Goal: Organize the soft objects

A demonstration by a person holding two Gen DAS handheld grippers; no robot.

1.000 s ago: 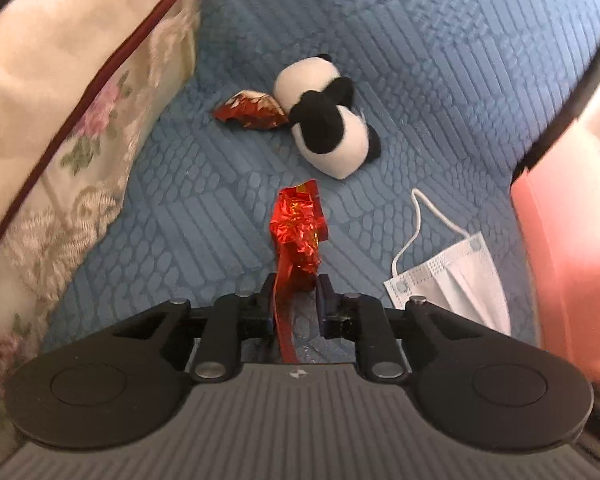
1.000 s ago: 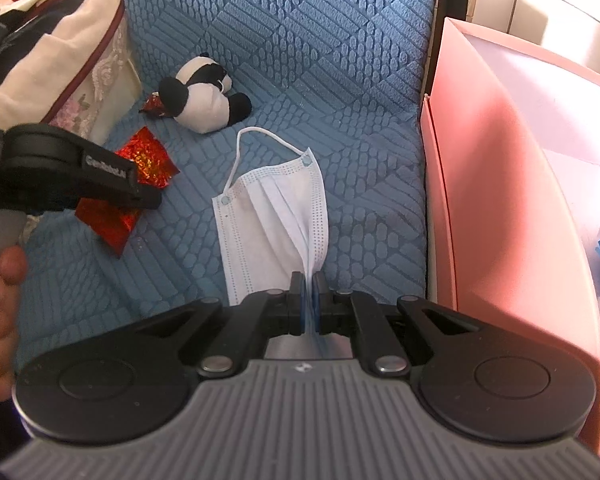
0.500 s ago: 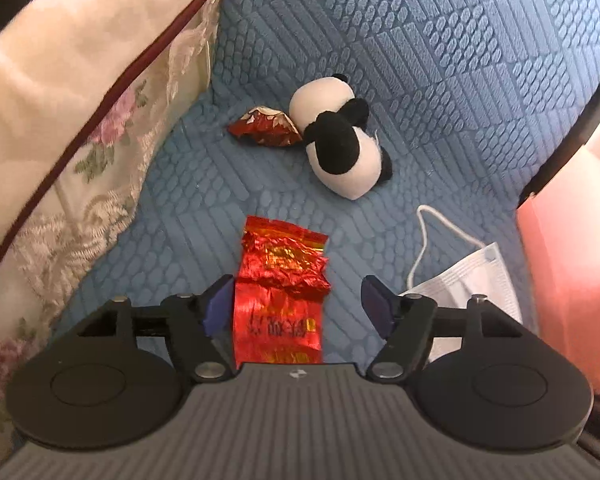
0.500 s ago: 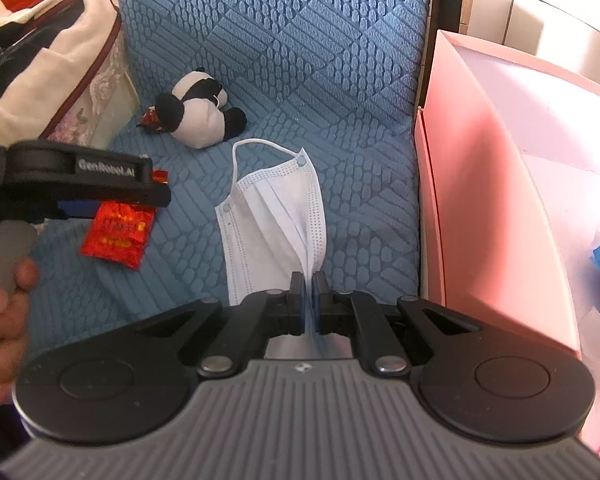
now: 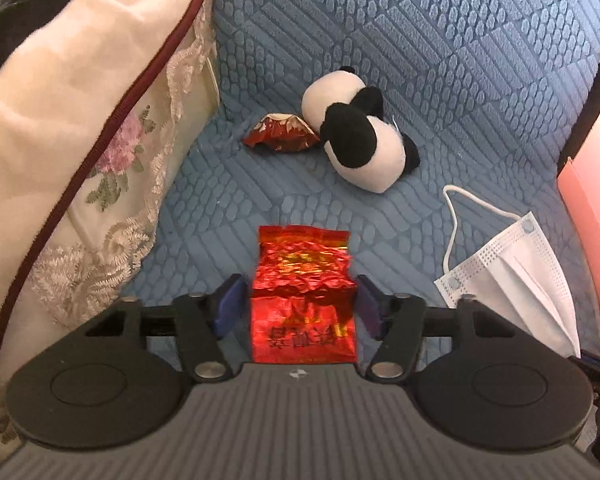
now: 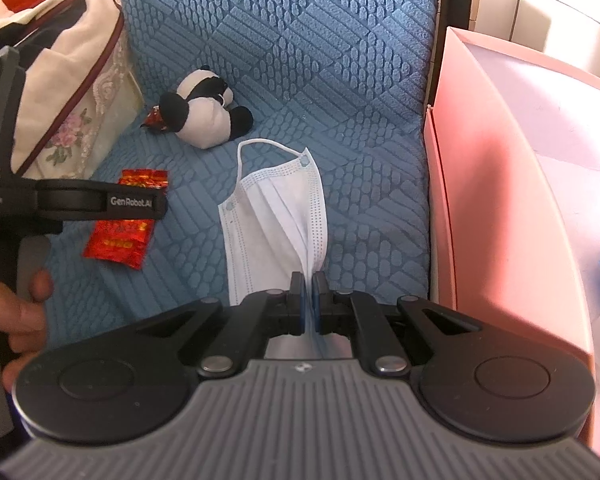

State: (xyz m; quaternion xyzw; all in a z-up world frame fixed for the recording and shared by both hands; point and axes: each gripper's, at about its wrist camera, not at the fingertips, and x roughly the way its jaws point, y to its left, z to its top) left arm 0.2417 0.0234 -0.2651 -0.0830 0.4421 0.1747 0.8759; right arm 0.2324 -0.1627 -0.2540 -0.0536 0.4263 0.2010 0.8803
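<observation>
The crinkled red foil packet (image 5: 304,300) lies flat on the blue quilted sofa seat (image 5: 420,60), directly between the spread fingers of the left gripper (image 5: 298,306). Its jaws have just been closing in from a wider spread, but the blue pads (image 5: 230,304) stand just clear of the packet's side edges, so nothing is grasped yet. The packet's long axis runs near to far, in line with the way the gripper points; the jaws would therefore pinch across its short width, and a small further squeeze looks enough to take it.

The right gripper (image 6: 308,300) is clenched on the near edge of the white pleated face mask (image 6: 276,216), which trails away from it over the seat, just left of the pink open box (image 6: 500,184). Farther off, a panda plush toy (image 5: 358,136) rests against a second, darker foil packet (image 5: 282,134), near the floral lace-trimmed cushion (image 5: 80,140) at the left.
</observation>
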